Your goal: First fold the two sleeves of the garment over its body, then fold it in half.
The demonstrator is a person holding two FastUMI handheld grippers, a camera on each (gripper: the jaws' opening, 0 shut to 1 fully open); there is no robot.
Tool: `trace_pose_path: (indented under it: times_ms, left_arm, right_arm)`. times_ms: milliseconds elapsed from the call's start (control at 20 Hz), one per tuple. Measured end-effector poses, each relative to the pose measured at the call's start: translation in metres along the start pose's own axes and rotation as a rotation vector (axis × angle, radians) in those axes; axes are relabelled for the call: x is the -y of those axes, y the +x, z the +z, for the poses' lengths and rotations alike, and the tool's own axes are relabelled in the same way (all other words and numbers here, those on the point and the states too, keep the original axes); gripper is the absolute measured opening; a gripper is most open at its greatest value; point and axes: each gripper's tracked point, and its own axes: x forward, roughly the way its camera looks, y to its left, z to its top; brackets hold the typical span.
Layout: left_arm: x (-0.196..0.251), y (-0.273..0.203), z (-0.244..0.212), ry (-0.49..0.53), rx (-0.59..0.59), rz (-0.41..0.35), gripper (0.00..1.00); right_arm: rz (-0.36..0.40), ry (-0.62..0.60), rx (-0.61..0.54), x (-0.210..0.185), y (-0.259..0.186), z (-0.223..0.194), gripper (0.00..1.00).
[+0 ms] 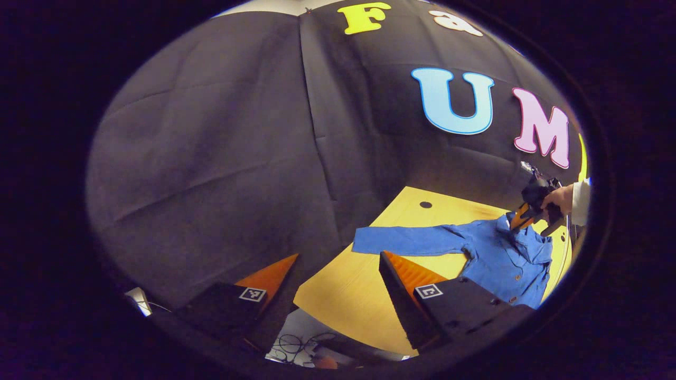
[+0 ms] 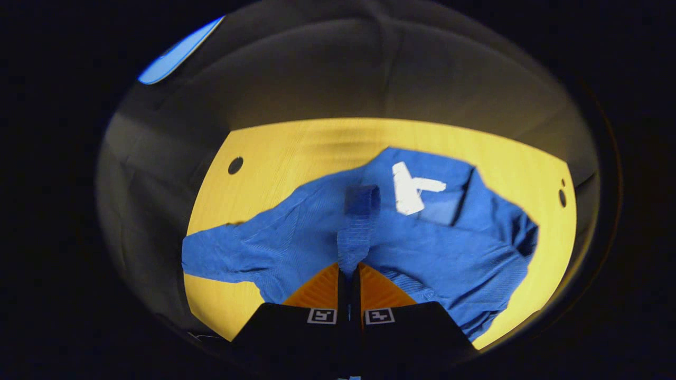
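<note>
Clearly the blue shirt [image 2: 433,248] is soft and light; the right claw [image 2: 349,274] pinches its sleeve cuff [image 2: 355,237] at lower centre, while the left claw [image 1: 338,274] stands wide above the worktop [image 1: 348,295].

Booth dim overall, light falls from above onto the counter [image 1: 364,295], which glows bright yellow. Heavy fisheye bending at the rims in both views. Right gripper view soft and motion-smeared, dark vignette toward the edges. Left gripper view sharper, wall cloth [image 1: 211,158] murky with faint crease shadows.
</note>
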Motion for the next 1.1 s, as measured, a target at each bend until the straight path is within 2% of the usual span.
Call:
trace_pose_path:
  times_ms: [100,200,250,350,400,500,600,650,700,800,850,900,1000,1100]
  left_arm:
    - [-0.007,-0.004,-0.007,-0.005,-0.016,0.036,0.85]
    - [-0.008,-0.007,-0.01,-0.01,-0.024,0.043,0.85]
    - [-0.006,-0.007,-0.01,-0.02,-0.028,0.036,0.84]
    - [0.003,-0.002,-0.013,-0.052,-0.042,0.002,0.85]
    - [0.009,0.004,-0.018,-0.072,-0.062,-0.017,0.84]
    - [0.011,0.013,-0.037,-0.097,-0.128,-0.028,0.85]
    - [0.014,0.03,-0.042,-0.093,-0.16,-0.032,0.85]
    - [0.015,0.037,-0.038,-0.085,-0.161,-0.039,0.88]
    - [0.018,0.046,-0.034,-0.077,-0.157,-0.05,0.88]
    - [0.026,0.063,-0.024,-0.048,-0.147,-0.084,0.85]
    - [0.032,0.074,-0.017,-0.034,-0.145,-0.102,0.85]
    - [0.037,0.087,-0.007,-0.028,-0.146,-0.122,0.85]
    - [0.054,0.118,0.007,-0.018,-0.166,-0.178,0.88]
    - [0.066,0.157,0.016,0.004,-0.187,-0.225,0.85]
  right_arm:
    - [0.02,0.046,-0.093,-0.014,0.02,-0.025,0.05]
    - [0.025,0.079,-0.103,-0.02,0.025,-0.026,0.06]
    - [0.056,0.085,-0.095,-0.026,0.026,-0.024,0.13]
    - [0.174,0.11,-0.107,-0.052,0.021,-0.023,0.18]
    - [0.235,0.132,-0.12,-0.066,0.015,-0.023,0.38]
    - [0.29,0.15,-0.097,-0.084,0.009,-0.019,0.78]
    - [0.319,0.14,-0.084,-0.092,0.002,-0.018,0.81]
    - [0.331,0.13,-0.09,-0.093,-0.004,-0.022,0.67]
    - [0.332,0.108,-0.096,-0.092,-0.012,-0.026,0.87]
    - [0.342,0.032,-0.085,-0.084,-0.031,-0.032,0.87]
    - [0.342,-0.015,-0.085,-0.077,-0.045,-0.04,0.68]
    - [0.336,-0.059,-0.09,-0.068,-0.061,-0.049,0.87]
    - [0.332,-0.105,-0.108,-0.046,-0.095,-0.071,0.87]
    - [0.364,-0.082,-0.1,-0.024,-0.132,-0.09,0.88]
